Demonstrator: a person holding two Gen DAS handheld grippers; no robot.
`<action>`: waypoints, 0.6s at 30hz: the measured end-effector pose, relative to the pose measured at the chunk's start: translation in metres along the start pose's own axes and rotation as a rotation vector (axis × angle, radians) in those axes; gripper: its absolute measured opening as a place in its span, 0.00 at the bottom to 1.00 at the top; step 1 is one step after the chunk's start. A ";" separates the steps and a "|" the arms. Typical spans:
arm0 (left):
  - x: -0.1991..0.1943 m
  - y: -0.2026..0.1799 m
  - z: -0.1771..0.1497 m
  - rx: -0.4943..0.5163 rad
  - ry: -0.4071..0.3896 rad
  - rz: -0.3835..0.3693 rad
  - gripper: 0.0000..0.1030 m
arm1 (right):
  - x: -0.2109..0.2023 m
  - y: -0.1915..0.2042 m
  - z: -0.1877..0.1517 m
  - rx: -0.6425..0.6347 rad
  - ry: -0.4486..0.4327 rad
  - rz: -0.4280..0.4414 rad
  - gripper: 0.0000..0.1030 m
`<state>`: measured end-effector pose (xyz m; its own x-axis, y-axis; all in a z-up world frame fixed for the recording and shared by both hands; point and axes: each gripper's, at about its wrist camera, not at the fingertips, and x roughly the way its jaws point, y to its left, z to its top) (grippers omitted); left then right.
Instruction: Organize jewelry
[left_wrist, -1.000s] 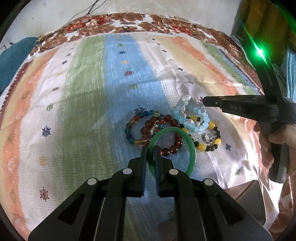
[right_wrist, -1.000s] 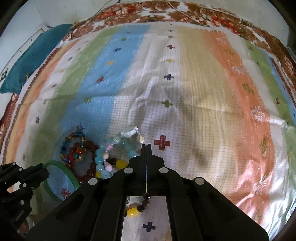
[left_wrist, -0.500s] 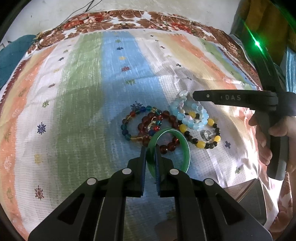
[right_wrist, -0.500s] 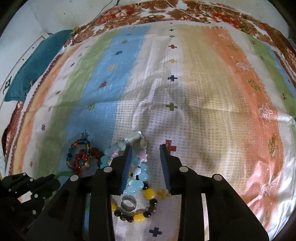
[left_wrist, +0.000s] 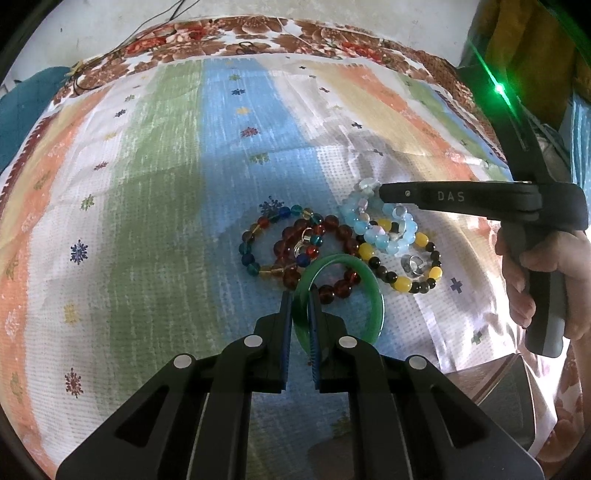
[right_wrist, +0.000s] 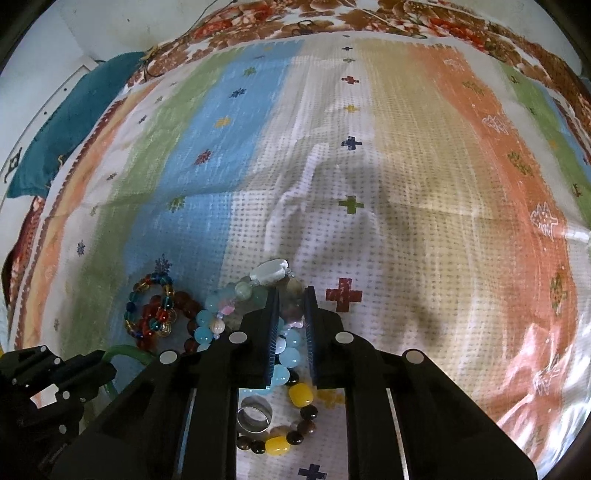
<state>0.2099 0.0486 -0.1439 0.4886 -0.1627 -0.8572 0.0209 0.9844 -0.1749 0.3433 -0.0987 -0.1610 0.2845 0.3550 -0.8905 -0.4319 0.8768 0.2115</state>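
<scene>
My left gripper (left_wrist: 299, 293) is shut on the near rim of a green bangle (left_wrist: 373, 295), which lies against the pile of bracelets. My right gripper (right_wrist: 291, 295) straddles a light blue bead bracelet (right_wrist: 205, 334); its jaws are closing and the beads between them touch both pads. In the left wrist view the right gripper (left_wrist: 382, 192) reaches in from the right over that blue bracelet (left_wrist: 376, 236). The left gripper (right_wrist: 107, 369) and part of the bangle (right_wrist: 125, 350) show at the lower left of the right wrist view.
A multicoloured bead bracelet (left_wrist: 255, 236), a dark red one (left_wrist: 332, 221), a yellow-and-dark one (left_wrist: 402, 284) and a silver ring (left_wrist: 413, 264) lie bunched on the striped cloth (left_wrist: 166, 166). A hand (left_wrist: 517, 258) holds the right gripper. A teal cloth (right_wrist: 55, 140) lies far left.
The right gripper went from shut to open, came down over the light blue bracelet, and its jaws have narrowed around the beads. The left gripper kept still on the bangle.
</scene>
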 end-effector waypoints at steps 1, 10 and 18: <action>0.000 0.000 0.000 -0.001 -0.001 0.000 0.08 | 0.000 0.000 0.000 -0.004 -0.002 0.001 0.13; -0.011 0.004 0.004 -0.025 -0.044 0.014 0.08 | -0.015 0.006 0.000 -0.029 -0.031 -0.015 0.01; -0.012 0.002 0.003 -0.014 -0.038 0.009 0.08 | -0.016 0.005 -0.001 -0.028 -0.003 -0.033 0.01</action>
<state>0.2066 0.0524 -0.1327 0.5219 -0.1510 -0.8395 0.0043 0.9847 -0.1744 0.3362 -0.1003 -0.1459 0.3012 0.3268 -0.8958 -0.4463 0.8785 0.1704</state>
